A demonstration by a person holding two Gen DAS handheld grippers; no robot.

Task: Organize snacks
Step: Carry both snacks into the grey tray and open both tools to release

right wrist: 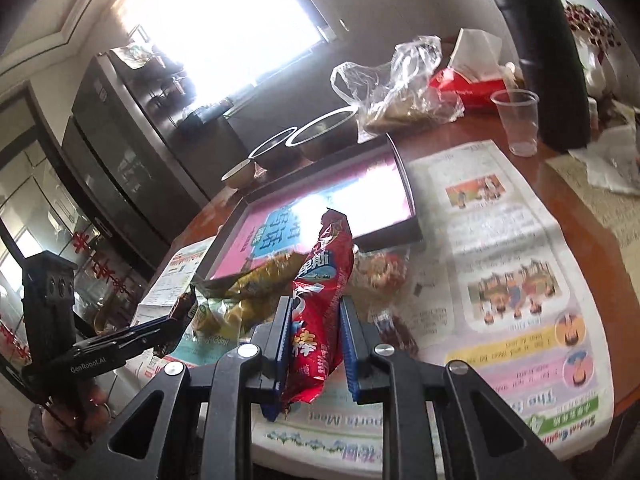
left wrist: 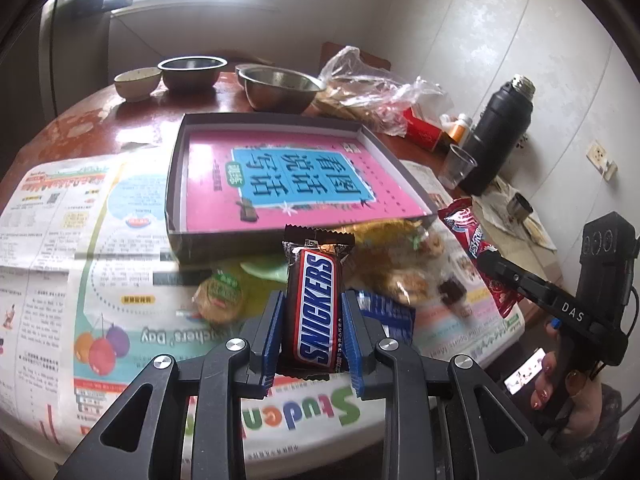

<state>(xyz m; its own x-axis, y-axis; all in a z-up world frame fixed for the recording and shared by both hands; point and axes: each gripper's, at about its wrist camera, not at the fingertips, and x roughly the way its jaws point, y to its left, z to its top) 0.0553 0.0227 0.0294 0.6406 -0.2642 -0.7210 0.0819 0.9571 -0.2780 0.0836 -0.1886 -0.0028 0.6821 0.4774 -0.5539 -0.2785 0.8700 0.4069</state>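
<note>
My left gripper [left wrist: 313,312] is shut on a brown Snickers bar [left wrist: 316,304] and holds it upright above the newspaper. My right gripper [right wrist: 314,336] is shut on a long red snack packet [right wrist: 320,300]; the packet also shows in the left wrist view [left wrist: 476,248]. A shallow dark box [left wrist: 176,168] with a pink and blue lining lies beyond both; it shows in the right wrist view too [right wrist: 404,200]. Loose snacks lie in front of it: a round green-labelled cake [left wrist: 218,296], a yellow packet [left wrist: 384,232], a blue wrapper [left wrist: 390,312] and a clear bag of pastries [left wrist: 404,280].
Newspaper [left wrist: 80,280] covers the round wooden table. Behind the box stand a ceramic bowl [left wrist: 136,80], two steel bowls [left wrist: 276,88], a plastic bag [left wrist: 368,84], a red carton [left wrist: 424,132], a clear cup [left wrist: 456,164] and a black flask [left wrist: 500,128].
</note>
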